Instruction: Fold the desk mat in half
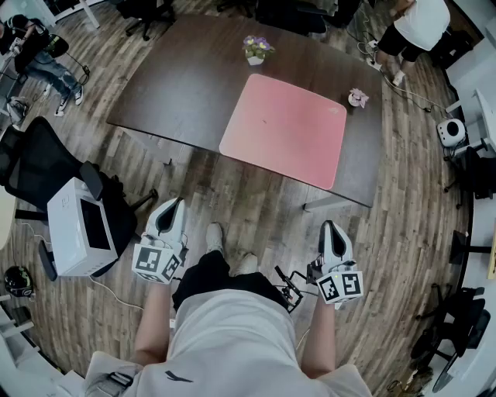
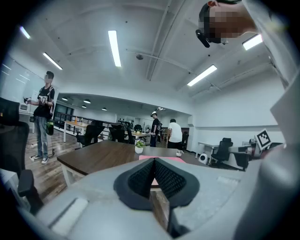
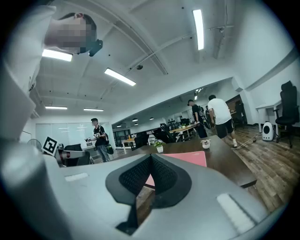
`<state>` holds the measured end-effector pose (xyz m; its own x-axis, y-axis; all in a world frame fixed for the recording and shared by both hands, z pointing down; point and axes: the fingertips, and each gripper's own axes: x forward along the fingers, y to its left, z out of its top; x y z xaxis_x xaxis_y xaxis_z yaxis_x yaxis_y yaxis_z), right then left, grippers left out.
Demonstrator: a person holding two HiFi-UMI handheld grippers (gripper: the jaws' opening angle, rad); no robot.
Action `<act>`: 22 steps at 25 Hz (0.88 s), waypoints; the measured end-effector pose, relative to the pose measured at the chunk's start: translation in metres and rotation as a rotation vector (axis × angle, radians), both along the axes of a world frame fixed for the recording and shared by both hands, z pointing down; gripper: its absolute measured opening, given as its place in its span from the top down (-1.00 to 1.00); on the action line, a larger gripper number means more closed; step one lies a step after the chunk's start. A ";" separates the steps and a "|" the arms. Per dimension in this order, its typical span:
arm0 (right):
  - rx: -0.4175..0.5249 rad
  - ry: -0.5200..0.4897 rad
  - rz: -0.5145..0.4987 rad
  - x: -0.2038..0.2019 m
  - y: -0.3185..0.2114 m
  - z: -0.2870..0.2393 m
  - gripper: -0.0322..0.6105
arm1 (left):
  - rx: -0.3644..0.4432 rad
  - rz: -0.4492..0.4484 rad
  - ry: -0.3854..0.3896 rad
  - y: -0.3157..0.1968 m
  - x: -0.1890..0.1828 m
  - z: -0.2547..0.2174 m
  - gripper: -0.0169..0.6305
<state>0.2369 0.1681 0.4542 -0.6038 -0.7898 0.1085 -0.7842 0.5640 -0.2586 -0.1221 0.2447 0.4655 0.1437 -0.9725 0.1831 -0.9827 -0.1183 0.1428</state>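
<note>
A pink desk mat (image 1: 283, 128) lies flat and unfolded on the near right part of a dark brown table (image 1: 178, 85). Both grippers hang low at the person's sides, well short of the table. The left gripper (image 1: 171, 205) is over the wooden floor, left of the person's feet, and the right gripper (image 1: 331, 226) is to their right. In the left gripper view the jaws of the left gripper (image 2: 153, 160) meet with nothing between them, and the mat (image 2: 169, 159) shows beyond. The right gripper (image 3: 150, 157) is likewise shut and empty, with the mat (image 3: 186, 158) ahead.
A small potted plant (image 1: 256, 48) stands behind the mat, and a little pink-and-white object (image 1: 358, 97) sits near its far right corner. A white boxy machine (image 1: 81, 226) and a black chair (image 1: 39, 159) are at left. People stand beyond the table (image 1: 418, 23).
</note>
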 end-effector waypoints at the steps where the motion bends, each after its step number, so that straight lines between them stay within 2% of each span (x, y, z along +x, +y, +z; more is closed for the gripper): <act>1: 0.004 0.008 0.000 -0.003 0.005 0.000 0.90 | 0.005 -0.010 0.002 0.005 -0.005 -0.002 0.93; 10: 0.105 0.172 -0.080 -0.067 0.028 -0.007 0.90 | 0.043 -0.028 -0.021 0.030 -0.049 -0.018 0.93; 22: 0.099 0.144 -0.040 -0.072 0.024 -0.002 0.90 | 0.046 -0.016 -0.007 0.027 -0.055 -0.011 0.93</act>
